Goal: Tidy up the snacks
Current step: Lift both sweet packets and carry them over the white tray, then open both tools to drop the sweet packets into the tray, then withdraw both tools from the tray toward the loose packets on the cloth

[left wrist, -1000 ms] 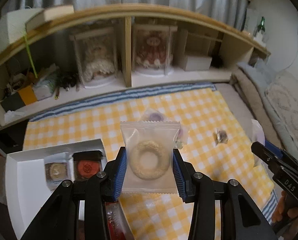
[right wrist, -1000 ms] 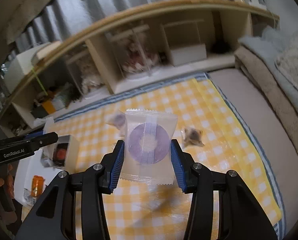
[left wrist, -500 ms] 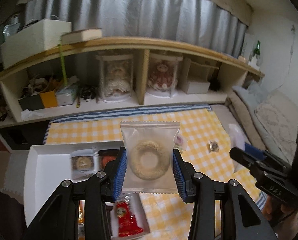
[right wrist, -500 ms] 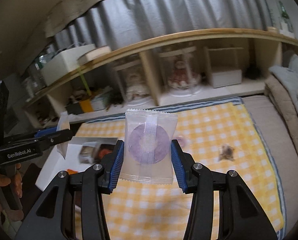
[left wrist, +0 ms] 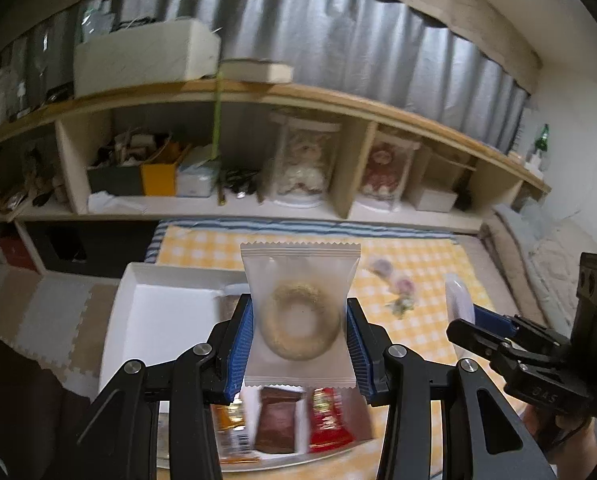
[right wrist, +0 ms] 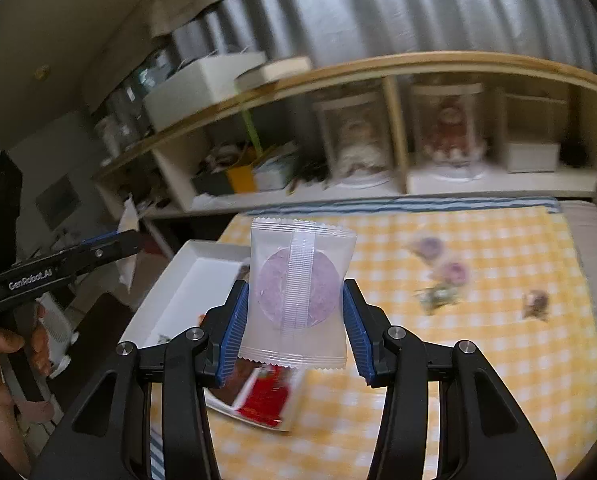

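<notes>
My left gripper [left wrist: 300, 342] is shut on a clear packet with a pale ring biscuit [left wrist: 300, 326], held up over the white snack box [left wrist: 158, 312]. Below it in the box lie a brown packet [left wrist: 278, 420], a red packet [left wrist: 326, 420] and an orange one [left wrist: 228, 420]. My right gripper [right wrist: 294, 334] is shut on a clear packet with a purple round snack [right wrist: 298, 288], above the box's [right wrist: 190, 276] near corner, where a red packet [right wrist: 266, 396] shows. Each gripper appears at the edge of the other's view.
The box sits at the left edge of a yellow checked cloth [right wrist: 478, 340]. Several loose wrapped snacks [right wrist: 442, 276] lie on the cloth to the right. A wooden shelf unit [left wrist: 338, 184] with jars and clutter runs along the back. Foam floor mats [left wrist: 46, 304] lie left of the box.
Both grippers have swung left and risen a little, each still holding its packet. The white box has come under them and the loose snacks have slid to the right.
</notes>
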Available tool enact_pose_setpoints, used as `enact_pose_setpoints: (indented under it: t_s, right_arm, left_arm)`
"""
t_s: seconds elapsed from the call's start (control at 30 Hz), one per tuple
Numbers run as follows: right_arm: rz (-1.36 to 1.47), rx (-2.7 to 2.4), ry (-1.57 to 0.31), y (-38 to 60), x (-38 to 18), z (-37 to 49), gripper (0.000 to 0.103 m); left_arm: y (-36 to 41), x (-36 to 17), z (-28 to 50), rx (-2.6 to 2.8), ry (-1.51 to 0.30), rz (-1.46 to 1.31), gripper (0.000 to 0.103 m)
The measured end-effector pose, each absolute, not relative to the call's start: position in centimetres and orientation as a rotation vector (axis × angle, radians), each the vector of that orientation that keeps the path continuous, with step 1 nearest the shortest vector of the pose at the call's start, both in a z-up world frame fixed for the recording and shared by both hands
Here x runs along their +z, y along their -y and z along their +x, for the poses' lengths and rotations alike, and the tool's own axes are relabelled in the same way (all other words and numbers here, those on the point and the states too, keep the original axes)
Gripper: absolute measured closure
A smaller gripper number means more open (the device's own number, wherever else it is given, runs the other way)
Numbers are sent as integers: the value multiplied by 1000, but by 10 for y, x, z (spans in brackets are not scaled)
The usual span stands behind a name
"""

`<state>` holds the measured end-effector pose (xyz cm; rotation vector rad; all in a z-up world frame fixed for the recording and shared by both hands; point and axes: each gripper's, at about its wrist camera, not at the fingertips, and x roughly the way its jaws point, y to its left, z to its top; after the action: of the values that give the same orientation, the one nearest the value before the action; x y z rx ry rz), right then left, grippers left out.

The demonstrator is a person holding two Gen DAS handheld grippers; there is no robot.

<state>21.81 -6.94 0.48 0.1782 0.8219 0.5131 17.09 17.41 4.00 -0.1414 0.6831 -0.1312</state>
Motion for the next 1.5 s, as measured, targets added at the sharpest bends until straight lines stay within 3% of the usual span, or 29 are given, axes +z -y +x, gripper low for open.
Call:
enact_pose_setpoints:
  t_s: [0.4, 0.9, 0.97, 1.03, 1.3, 1.37, 1.43, 1.5]
  right_arm:
    - [258, 565, -1004, -15, -67, 249, 55]
    - [313, 526, -1185, -54, -138, 285, 52]
    - [319, 521, -1206, -56, -142, 288, 46]
    - [305, 485, -1217, -53, -143, 287, 19]
    - [283, 478, -1214, -42, -143, 278, 16]
    - [274, 479, -1212, -41, -142, 275, 12]
    - [262, 484, -1202, -38, -139, 271, 2]
    - [253, 489, -1180, -36, -136, 267, 0]
  left_arm:
    - [-245, -18, 212, -15, -849, -214, 60]
    - [-261, -87, 294, -5, -1022, -226, 59]
    - [-262, -95, 300, 6, -1030, -229, 56]
    - [-263, -103, 300, 12, -1055, -229, 51]
    - [-260, -108, 301, 25, -1081, -212, 31]
    - [-259, -106, 299, 30, -1082, -209, 27]
    - [-260, -102, 285, 34, -1080, -206, 23]
    - [-260, -100, 280, 34, -1080, -207, 22]
